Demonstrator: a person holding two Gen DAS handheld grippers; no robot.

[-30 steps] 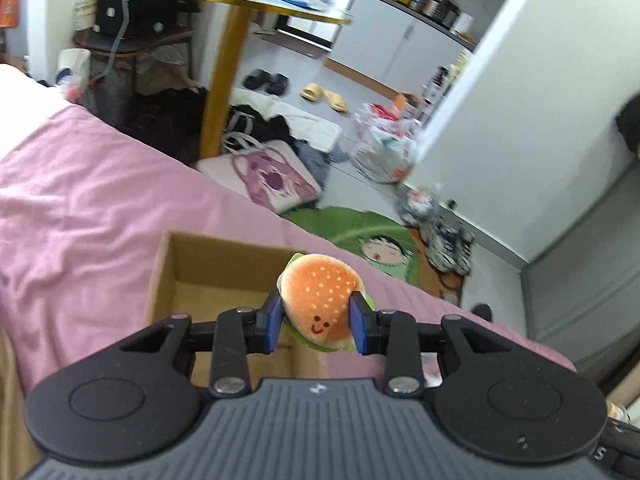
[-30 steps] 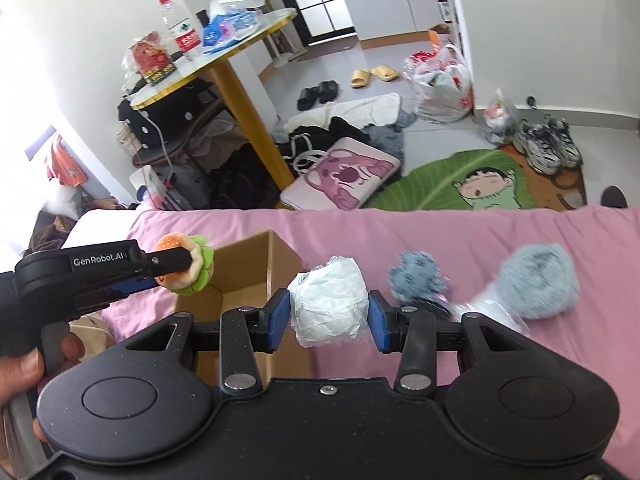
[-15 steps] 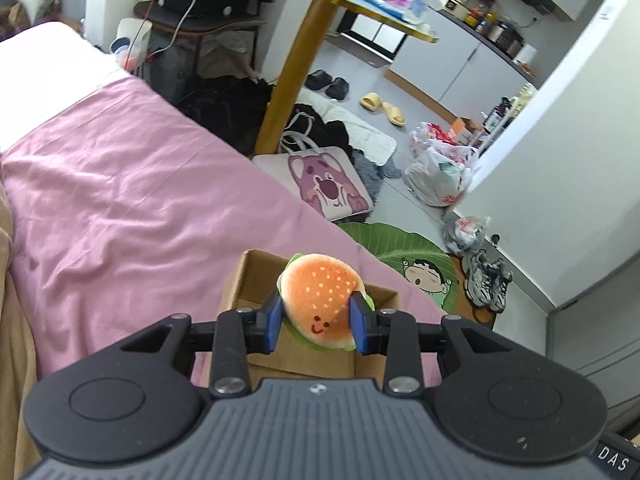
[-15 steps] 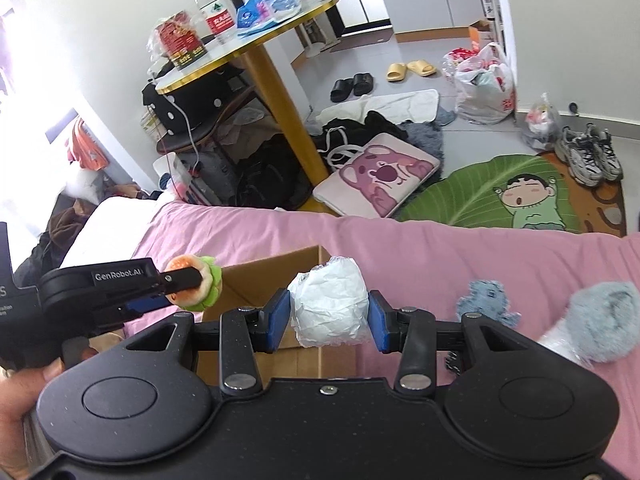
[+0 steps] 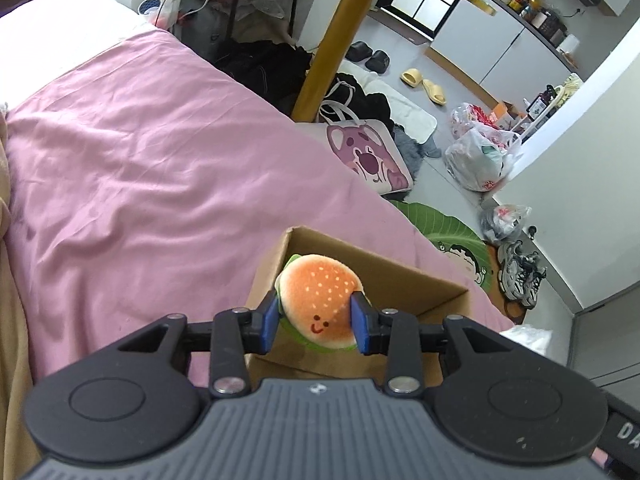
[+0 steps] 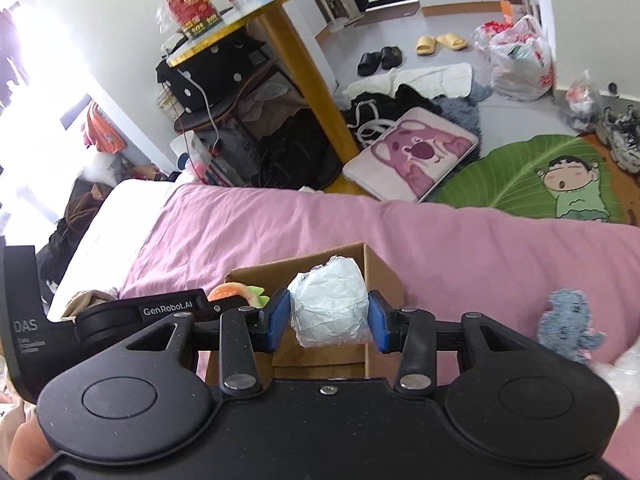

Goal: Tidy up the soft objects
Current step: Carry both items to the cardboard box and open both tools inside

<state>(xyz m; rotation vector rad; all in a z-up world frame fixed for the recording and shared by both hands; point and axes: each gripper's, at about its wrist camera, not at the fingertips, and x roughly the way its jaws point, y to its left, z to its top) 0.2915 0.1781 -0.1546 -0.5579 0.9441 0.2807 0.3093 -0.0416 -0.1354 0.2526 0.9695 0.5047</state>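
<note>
A plush hamburger [image 5: 320,300] with a smiling face is clamped in my left gripper [image 5: 316,322], which is shut on it over the open cardboard box [image 5: 384,268] on the pink bed. My right gripper [image 6: 328,320] is shut on a white crumpled soft bundle [image 6: 330,306], held above the same cardboard box [image 6: 380,276]. In the right wrist view the left gripper's body [image 6: 120,316] reaches in from the left, with the hamburger [image 6: 236,294] peeking behind it. A blue plush toy [image 6: 568,326] lies on the bed to the right.
The pink bedsheet [image 5: 152,168] spreads to the left of the box. Beyond the bed's edge the floor holds a pink bear bag [image 6: 416,156], a green cartoon rug [image 6: 552,172], shoes, plastic bags and a yellow-legged round table [image 6: 304,76]. A white fluffy thing [image 6: 620,376] sits at far right.
Both grippers have moved left and over the cardboard box, still holding their items. The grey-blue fluffy toy has slid out of the right wrist view.
</note>
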